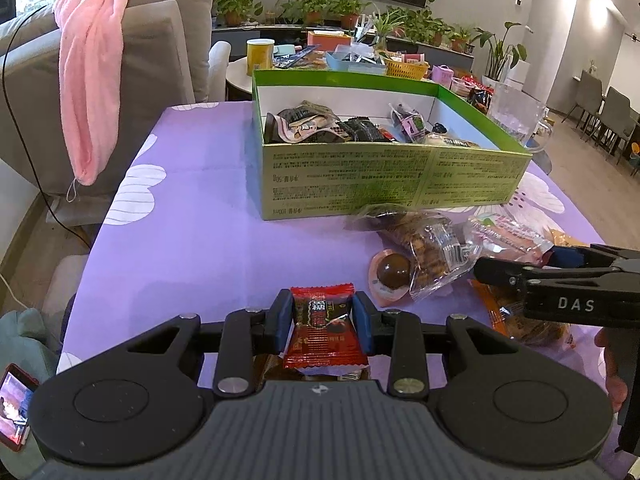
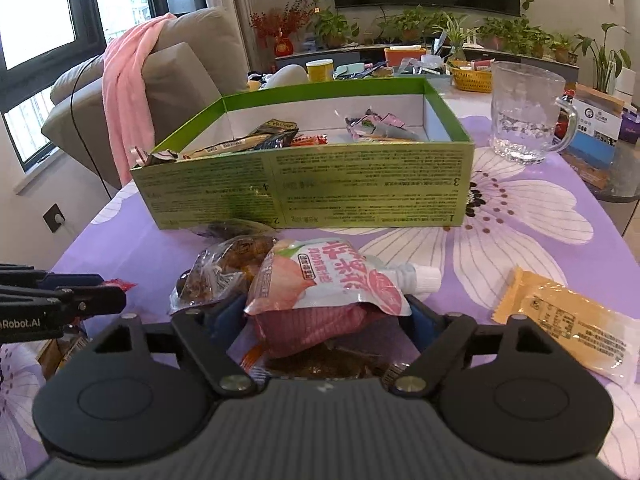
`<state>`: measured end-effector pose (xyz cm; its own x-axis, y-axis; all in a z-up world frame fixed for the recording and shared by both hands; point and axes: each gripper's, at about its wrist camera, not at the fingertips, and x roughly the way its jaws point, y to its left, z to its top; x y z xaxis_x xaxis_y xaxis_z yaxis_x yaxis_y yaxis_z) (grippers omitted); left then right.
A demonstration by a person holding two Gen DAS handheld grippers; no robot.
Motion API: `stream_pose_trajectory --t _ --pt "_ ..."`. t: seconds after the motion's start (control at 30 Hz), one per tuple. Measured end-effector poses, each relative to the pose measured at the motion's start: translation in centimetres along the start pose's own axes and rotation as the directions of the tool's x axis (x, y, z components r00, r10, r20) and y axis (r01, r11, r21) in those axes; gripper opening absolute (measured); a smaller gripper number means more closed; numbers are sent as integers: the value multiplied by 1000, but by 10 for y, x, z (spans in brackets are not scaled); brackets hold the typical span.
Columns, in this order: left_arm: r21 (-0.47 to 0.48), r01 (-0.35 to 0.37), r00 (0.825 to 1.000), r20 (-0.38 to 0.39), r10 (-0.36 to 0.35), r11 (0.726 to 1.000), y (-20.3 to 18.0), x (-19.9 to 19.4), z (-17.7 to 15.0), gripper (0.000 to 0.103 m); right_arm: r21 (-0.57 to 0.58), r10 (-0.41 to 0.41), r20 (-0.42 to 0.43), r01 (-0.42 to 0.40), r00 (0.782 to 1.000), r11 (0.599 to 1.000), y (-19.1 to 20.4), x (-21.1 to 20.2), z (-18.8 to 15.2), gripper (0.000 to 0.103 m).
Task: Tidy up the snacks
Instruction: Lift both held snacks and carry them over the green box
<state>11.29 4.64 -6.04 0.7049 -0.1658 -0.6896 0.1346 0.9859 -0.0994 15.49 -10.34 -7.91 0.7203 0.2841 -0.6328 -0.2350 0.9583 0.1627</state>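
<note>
Left wrist view: the left gripper (image 1: 323, 322) has its jaws closed on a small red candy packet (image 1: 325, 330), the blue pads pressing its two edges, and holds it low over the purple flowered table (image 1: 192, 220). Ahead stands the open green box (image 1: 394, 178), already holding several wrapped snacks. Just in front of its near wall lies a loose heap: a clear bag of brown snacks (image 1: 430, 250) and a round brown sweet in a pink wrapper (image 1: 390, 274). The right gripper (image 1: 532, 270) reaches in from the right edge over that heap.

Right wrist view: the right gripper (image 2: 326, 314) has its jaws closed on a pink peach drink pouch (image 2: 328, 284) with a white cap, gripped across its lower body. Beneath it lie more wrapped snacks, and a yellow packet (image 2: 568, 322) rests on the table to the right. The green box (image 2: 304, 184) sits straight ahead; a glass mug (image 2: 526, 114) stands just beside its right corner.

Both hands appear to be at the carrying step, each with one snack secured. The next move likely calls for lifting each item clear of the box's near wall, bringing it over the open interior and releasing it there, the right hand keeping clear of the mug.
</note>
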Motion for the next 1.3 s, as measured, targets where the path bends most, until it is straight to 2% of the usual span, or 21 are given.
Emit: stream_pose_trajectory --t 0.23,0.67,1.3 --pt "5 5 1000 25 -5 1000 -3 -9 2 30 1 -6 62 6 998 1000 -3 -17 6 61" --pt "50 26 992 122 -32 998 -19 -36 23 30 12 3 174 -5 985 1000 -8 -44 28 61" --pt "94 13 964 263 -37 995 -32 -44 91 30 -4 25 272 -25 962 1000 -9 -50 68 61"
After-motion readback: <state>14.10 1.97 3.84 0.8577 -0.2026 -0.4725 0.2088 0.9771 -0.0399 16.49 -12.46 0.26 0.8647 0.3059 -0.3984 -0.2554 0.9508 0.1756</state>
